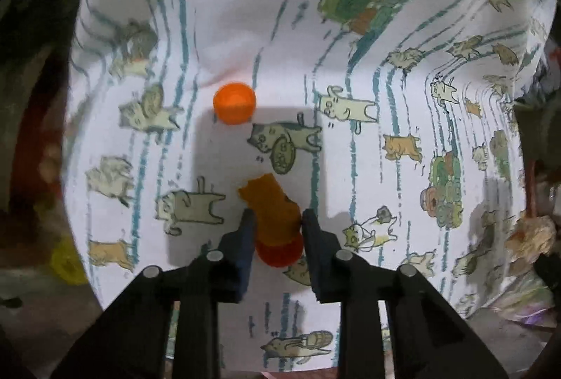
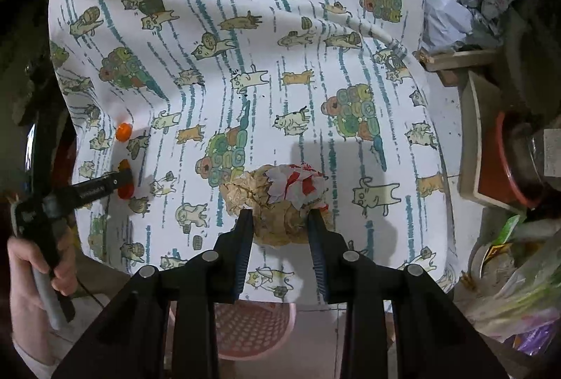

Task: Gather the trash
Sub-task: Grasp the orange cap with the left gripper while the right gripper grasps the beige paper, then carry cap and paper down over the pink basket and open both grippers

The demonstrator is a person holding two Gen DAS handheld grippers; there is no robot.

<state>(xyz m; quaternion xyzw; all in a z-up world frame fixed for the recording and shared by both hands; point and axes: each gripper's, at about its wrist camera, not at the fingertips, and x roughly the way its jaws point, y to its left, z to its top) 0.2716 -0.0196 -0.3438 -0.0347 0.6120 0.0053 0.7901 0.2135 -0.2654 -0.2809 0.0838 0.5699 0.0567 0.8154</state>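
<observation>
On the cat-print tablecloth (image 1: 245, 11), my left gripper (image 1: 277, 221) points down and is shut on an orange scrap (image 1: 268, 200), both pads touching its sides. A red-orange cap (image 1: 280, 254) lies right under the scrap. A second orange cap (image 1: 234, 102) sits loose farther up the cloth. In the right wrist view, my right gripper (image 2: 280, 217) is shut on a crumpled brown paper ball (image 2: 252, 193) with a red and white scrap (image 2: 298, 182) on top. The left gripper (image 2: 124, 181) shows at the far left, held by a hand (image 2: 59, 266).
A pink perforated basket (image 2: 252, 330) stands on the floor below the table's near edge. Crumpled plastic bags (image 2: 455, 11), a box with a red-rimmed bowl (image 2: 508, 168) and more bags (image 2: 519, 291) crowd the right side.
</observation>
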